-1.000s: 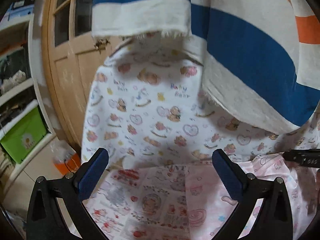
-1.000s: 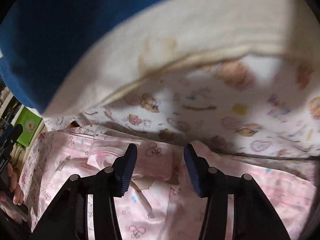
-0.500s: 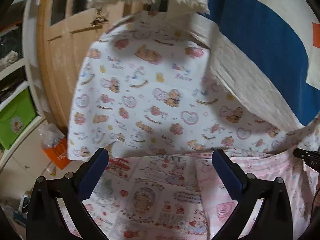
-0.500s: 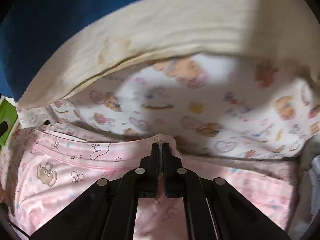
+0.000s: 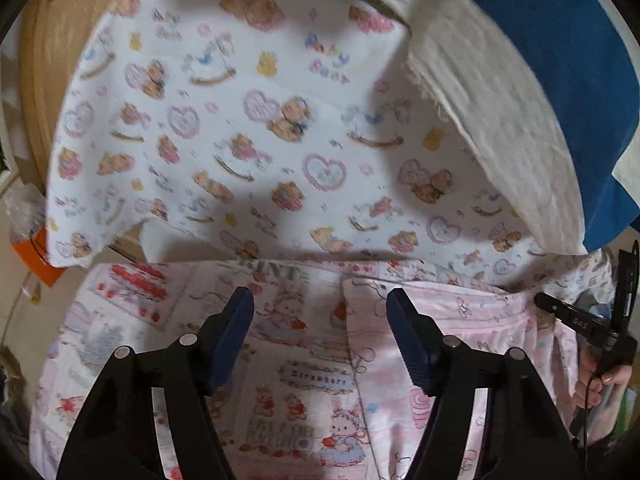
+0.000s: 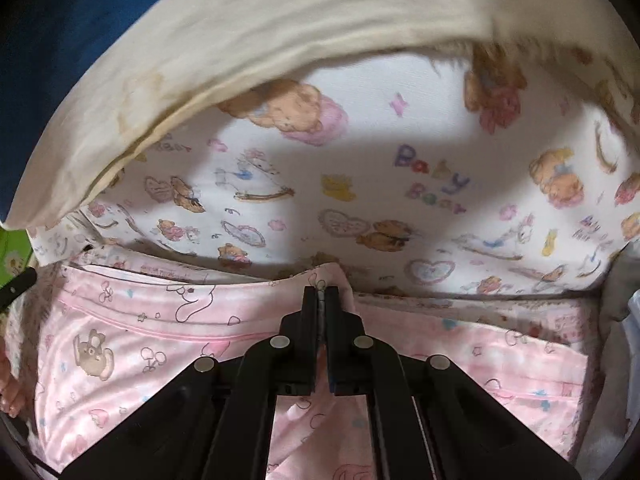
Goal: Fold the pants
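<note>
pants (image 6: 132,344): pale pink, printed with bears, cherries, hearts | sheet (image 5: 256,128): white with brown teddy bears, pink hearts, rocking horses, yellow ducks | cloth (image 5: 288,364): pink-white patchwork of bunnies and red strawberries | towel (image 5: 560,80): cream and deep blue bands | gripper pads (image 5: 230,344): dark blue on black arms | bin (image 6: 12,248): green

Your left wrist view: looks forward and down between own black fingers with blue pads (image 5: 236,340), fairly near soft pink printed pants (image 5: 472,332). Your right wrist view: steeper, very near same pants (image 6: 132,344), own black fingers (image 6: 308,320) in frame. Both share white bear-print cotton sheet (image 5: 240,128) (image 6: 360,168), cream-and-blue striped towel (image 5: 496,128) (image 6: 240,20) draped above.
</note>
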A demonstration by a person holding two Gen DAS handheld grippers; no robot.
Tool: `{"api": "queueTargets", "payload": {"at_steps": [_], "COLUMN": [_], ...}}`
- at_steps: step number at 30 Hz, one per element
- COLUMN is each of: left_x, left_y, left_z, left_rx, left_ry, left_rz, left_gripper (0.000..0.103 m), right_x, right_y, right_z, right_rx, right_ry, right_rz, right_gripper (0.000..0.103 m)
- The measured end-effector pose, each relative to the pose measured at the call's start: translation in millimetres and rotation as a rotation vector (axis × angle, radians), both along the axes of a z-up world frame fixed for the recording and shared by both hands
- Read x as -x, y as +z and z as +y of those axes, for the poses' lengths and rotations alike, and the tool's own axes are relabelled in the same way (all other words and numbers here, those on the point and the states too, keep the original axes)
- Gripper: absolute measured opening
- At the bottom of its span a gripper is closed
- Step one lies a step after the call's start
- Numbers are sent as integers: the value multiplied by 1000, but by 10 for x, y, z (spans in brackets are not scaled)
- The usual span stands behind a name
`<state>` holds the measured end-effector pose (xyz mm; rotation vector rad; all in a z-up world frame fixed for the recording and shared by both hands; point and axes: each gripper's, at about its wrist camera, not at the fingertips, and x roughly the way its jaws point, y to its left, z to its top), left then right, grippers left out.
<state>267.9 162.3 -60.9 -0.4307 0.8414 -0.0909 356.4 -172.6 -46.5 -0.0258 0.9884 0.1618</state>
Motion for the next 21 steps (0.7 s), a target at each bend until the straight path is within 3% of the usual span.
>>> {"api": "queueTargets", "payload": {"at_steps": [4, 9, 12, 14, 15, 17, 21], "left_x": [-29, -222, -321, -321, -306, -226, -84], "left_y": [28, -89, -166, -161, -149, -88, 57], "left_z": [-33, -284, -373, -391, -380, -362, -342], "left_rx": [52, -97, -149, -148, -114, -102, -187], "left_ry": [-61, -99, -111, -127, -140, -144, -109], "left_rz": [25, 112, 126, 102, 85, 23, -43], "left_gripper": [67, 64, 41, 10, 4, 3, 3], "right_x": [8, 13, 2, 2, -2, -6, 51], "right_y": [-16, -17, -89, -118, -129, -127, -69], "right_z": [56, 82, 143, 154, 172, 168, 187], "right_rx": [27, 27, 27, 31, 26, 16, -35], "right_ry": [19, 21, 25, 24, 24, 24, 51], "right_rz": [-7, -10, -15, -17, -19, -26, -103], "right_gripper": [3, 3, 3, 3, 3, 3, 3]}}
